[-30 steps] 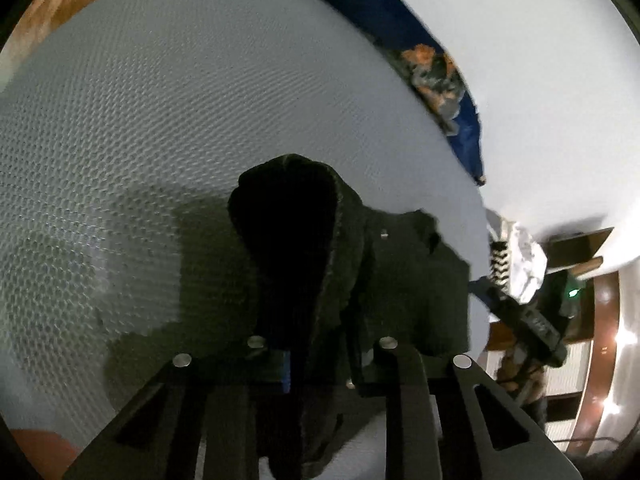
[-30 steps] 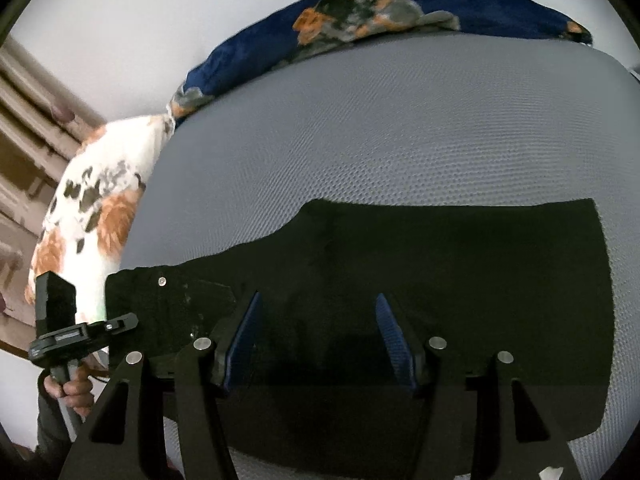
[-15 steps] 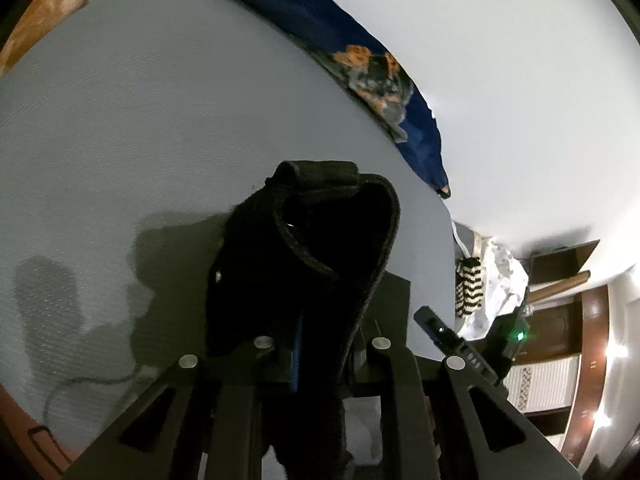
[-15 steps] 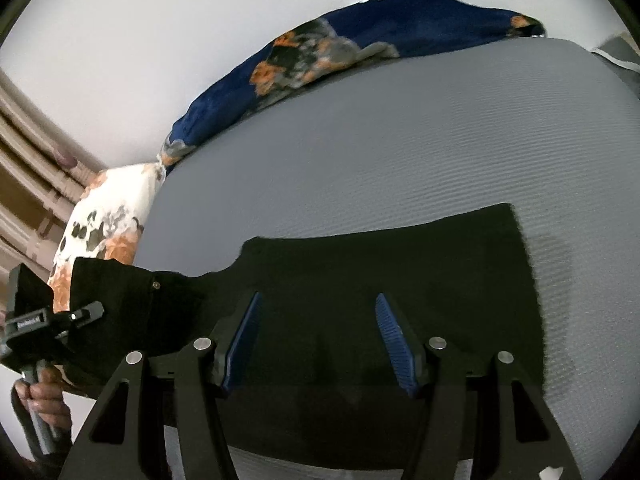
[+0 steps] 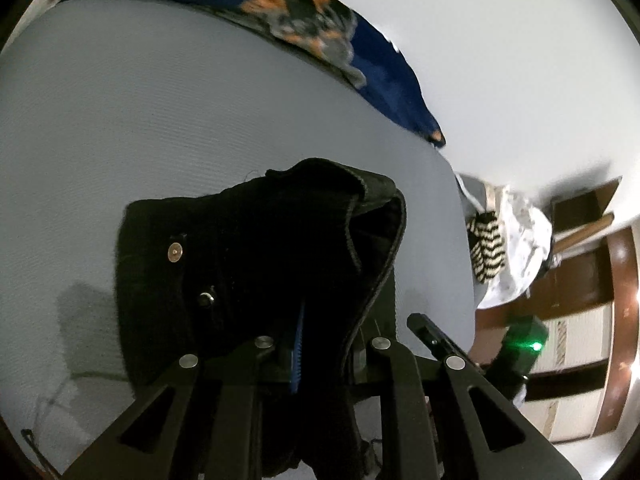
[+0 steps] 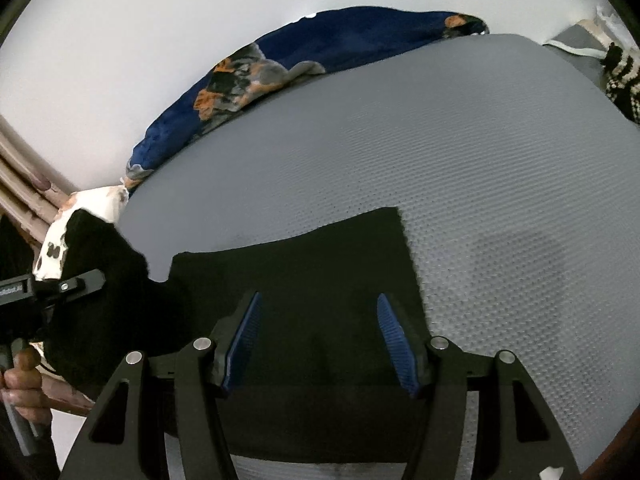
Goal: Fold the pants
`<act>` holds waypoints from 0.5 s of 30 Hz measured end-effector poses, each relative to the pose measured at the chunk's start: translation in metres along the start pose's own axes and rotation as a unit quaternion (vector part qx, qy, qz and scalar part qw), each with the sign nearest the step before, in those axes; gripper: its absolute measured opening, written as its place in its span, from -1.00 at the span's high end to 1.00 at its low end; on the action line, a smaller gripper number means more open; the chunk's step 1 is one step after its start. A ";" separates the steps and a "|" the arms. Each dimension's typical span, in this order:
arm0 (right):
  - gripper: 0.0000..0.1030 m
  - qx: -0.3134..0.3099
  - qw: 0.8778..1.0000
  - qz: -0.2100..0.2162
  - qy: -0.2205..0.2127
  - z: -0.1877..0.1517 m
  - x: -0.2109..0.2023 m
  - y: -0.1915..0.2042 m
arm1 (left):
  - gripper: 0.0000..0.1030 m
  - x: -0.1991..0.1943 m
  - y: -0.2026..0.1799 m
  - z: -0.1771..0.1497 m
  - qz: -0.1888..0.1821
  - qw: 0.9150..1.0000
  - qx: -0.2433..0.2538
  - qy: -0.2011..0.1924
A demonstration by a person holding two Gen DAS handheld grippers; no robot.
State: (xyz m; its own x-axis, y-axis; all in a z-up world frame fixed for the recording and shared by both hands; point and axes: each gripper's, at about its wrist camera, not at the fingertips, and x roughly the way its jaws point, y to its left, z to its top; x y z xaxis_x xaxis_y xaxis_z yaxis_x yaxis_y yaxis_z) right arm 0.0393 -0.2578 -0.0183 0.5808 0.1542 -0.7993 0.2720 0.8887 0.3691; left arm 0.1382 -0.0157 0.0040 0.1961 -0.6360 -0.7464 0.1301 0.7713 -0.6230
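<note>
Grey mattress [image 6: 460, 152], unlabelled black pants [image 6: 320, 264]

Left claw [image 5: 320, 344]: clamped on the bunched waistband of the black pants [image 5: 256, 264].
Pants: lifted over the grey bed [image 5: 180, 120].
Blue blanket [image 5: 360, 64]: along the bed's far edge.

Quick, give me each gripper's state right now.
Left gripper: shut on the black pants, waistband end lifted.
Right gripper: open, holding nothing, over the pants lying on the grey mattress.
</note>
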 end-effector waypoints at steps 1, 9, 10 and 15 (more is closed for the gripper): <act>-0.13 0.000 1.000 -0.002 -0.001 0.000 -0.002 -0.004 | 0.70 0.006 -0.006 -0.001 0.003 1.000 0.007 0.001; -0.13 0.018 1.000 0.016 -0.010 -0.003 -0.008 -0.020 | 0.69 0.060 -0.037 -0.022 0.060 0.996 0.058 0.026; -0.13 0.018 1.000 0.018 -0.010 -0.003 -0.008 -0.021 | 0.69 0.062 -0.036 -0.024 0.064 0.996 0.062 0.027; -0.13 0.015 1.000 0.024 -0.002 -0.006 -0.003 -0.021 | 0.63 0.073 -0.041 -0.030 0.082 0.993 0.074 0.029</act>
State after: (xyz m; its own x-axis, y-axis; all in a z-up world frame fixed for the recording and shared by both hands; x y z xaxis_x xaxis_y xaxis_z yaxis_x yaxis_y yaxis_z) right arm 0.0272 -0.2738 -0.0265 0.5964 0.1948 -0.7787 0.2662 0.8673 0.4208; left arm 0.1180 -0.0941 -0.0318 0.1700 -0.4993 -0.8496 0.2437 0.8567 -0.4547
